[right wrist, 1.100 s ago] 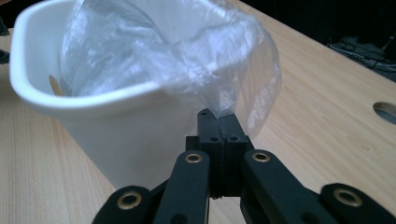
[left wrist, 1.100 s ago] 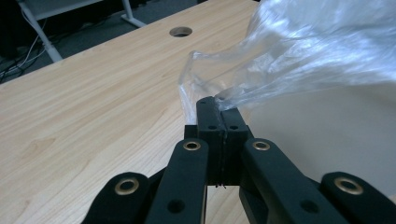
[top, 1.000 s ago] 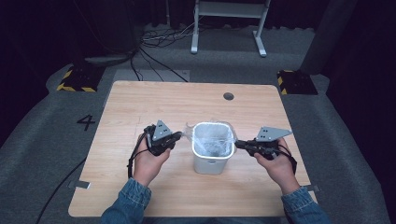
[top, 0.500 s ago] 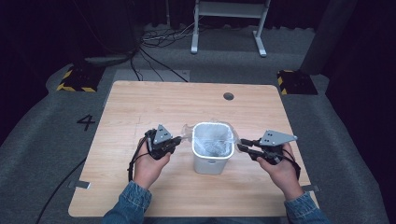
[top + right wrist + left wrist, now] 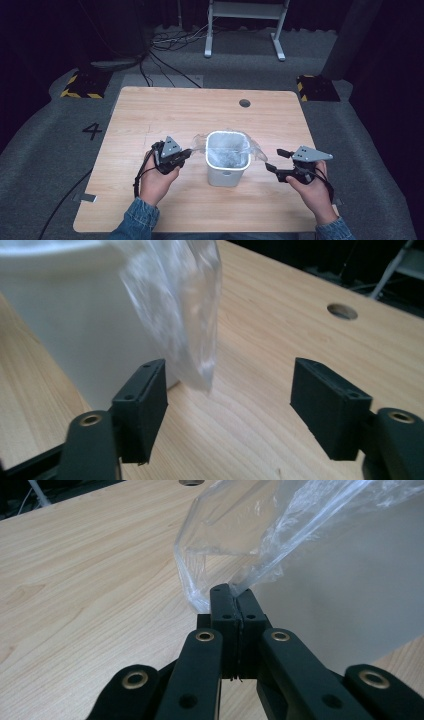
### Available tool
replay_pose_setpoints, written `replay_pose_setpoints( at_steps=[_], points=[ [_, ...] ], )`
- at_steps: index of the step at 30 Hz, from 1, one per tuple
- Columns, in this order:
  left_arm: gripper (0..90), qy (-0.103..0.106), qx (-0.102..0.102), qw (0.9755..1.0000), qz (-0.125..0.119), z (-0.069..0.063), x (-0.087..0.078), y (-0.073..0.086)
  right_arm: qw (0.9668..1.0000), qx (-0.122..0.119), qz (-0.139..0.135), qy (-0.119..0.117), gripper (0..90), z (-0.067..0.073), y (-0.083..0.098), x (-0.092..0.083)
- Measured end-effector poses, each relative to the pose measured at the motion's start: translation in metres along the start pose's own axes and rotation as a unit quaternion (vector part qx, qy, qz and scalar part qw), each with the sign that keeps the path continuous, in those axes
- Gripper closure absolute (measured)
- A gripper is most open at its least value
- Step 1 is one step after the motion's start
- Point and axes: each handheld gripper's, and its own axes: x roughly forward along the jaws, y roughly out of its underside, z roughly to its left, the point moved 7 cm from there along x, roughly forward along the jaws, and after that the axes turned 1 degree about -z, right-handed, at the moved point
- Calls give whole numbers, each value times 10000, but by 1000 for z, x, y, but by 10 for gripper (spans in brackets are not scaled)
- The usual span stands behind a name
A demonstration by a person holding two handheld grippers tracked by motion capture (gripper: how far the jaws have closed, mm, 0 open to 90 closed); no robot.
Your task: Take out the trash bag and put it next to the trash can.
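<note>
Now left tool (image 5: 232,597) pinching bag (image 5: 280,535), right tool (image 5: 230,405) agape.

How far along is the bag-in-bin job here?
Done: the bag sits inside the bin. In hand: left gripper is shut on the bag's edge. Left: right gripper is open, the bag's other edge hanging loose; neither edge looks pulled down over the rim.

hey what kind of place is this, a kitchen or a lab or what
Likely a lab or recording studio, not a kitchen: dark curtained walls, a wooden table on grey carpet marked with a 4, loose floor cables, and hazard-striped floor blocks.
</note>
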Motion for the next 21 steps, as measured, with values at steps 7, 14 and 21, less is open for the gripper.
replay_pose_setpoints(
  at_steps=[7,14,21],
  points=[
    [891,-18,-7,10000,11,-1,-6,3,9997,13,48,-229,459,5,7,13],
    [655,-77,18,9993,-370,-3,-18,-6,9988,-213,-294,-340,889,10,-30,-3],
    [390,7,13,9979,-651,-11,-32,-19,9944,-623,-783,-340,895,20,-98,-17]
  ],
)
